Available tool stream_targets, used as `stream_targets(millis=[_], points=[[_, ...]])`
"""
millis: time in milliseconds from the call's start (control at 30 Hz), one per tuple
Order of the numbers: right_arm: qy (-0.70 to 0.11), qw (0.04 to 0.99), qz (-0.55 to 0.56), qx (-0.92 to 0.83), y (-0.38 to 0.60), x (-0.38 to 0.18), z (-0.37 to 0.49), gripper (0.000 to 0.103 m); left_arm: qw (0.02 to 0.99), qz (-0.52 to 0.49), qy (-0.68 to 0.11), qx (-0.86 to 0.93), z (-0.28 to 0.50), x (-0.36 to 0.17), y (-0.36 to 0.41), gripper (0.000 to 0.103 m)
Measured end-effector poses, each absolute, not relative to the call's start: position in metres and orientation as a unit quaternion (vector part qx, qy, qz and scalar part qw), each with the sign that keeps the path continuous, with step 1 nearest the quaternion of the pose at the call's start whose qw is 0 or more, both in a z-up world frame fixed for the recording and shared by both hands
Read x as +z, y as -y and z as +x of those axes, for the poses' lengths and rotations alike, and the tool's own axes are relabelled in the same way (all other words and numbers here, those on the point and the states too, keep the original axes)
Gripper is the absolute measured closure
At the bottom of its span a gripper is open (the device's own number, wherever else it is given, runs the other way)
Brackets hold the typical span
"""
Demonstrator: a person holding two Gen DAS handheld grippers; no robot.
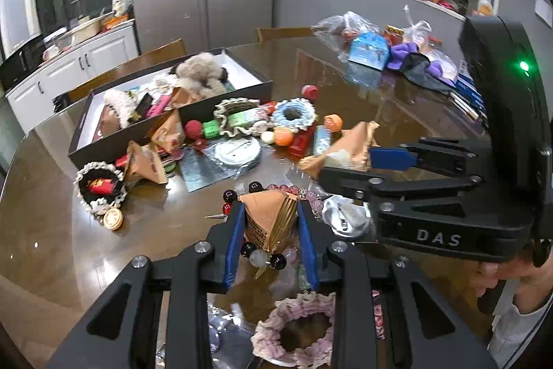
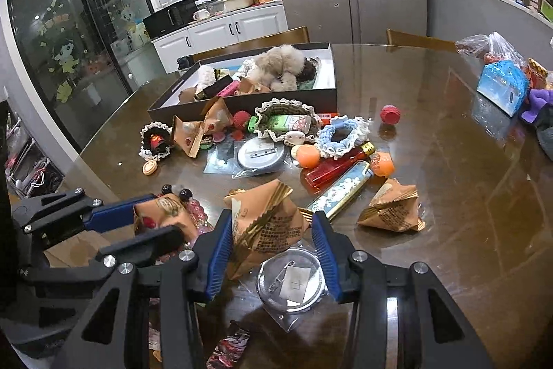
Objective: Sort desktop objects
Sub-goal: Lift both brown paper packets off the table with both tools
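Observation:
My left gripper [image 1: 269,210] is shut on a brown pyramid-shaped paper packet [image 1: 268,223], held just above a bead bracelet [image 1: 262,256] on the table. The same gripper [image 2: 159,217] and its packet [image 2: 162,211] show at the left of the right wrist view. My right gripper [image 2: 271,220] is shut on a second, larger brown packet [image 2: 266,227], with a blue pad [image 2: 217,251] against its left side. In the left wrist view that gripper [image 1: 345,165] holds its packet [image 1: 345,147] at mid right. A dark box [image 2: 242,106] with a white inside stands behind, part filled.
A third brown packet [image 2: 390,210], two lighters [image 2: 338,165], a bagged round metal badge [image 2: 293,279], crocheted rings [image 2: 342,132], orange balls and more packets litter the glossy brown table [image 2: 466,196]. A pink crocheted ring [image 1: 293,331] lies below the left gripper. Bags and boxes [image 1: 369,49] are piled far right.

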State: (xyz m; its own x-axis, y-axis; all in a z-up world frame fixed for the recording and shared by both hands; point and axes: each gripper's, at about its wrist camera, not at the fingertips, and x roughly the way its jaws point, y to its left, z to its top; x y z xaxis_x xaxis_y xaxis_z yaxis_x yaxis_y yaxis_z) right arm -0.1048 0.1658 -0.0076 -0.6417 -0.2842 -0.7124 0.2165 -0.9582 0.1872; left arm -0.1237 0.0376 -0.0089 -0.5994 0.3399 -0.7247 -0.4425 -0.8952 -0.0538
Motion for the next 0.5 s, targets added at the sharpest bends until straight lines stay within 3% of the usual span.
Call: stream_targets(millis=[500], points=[[0.018, 0.144, 0.389, -0.91, -0.147, 0.008, -0.102, 0.057, 0.188, -0.391, -0.045, 0.9, -0.124, -0.003, -0.013, 0.072]])
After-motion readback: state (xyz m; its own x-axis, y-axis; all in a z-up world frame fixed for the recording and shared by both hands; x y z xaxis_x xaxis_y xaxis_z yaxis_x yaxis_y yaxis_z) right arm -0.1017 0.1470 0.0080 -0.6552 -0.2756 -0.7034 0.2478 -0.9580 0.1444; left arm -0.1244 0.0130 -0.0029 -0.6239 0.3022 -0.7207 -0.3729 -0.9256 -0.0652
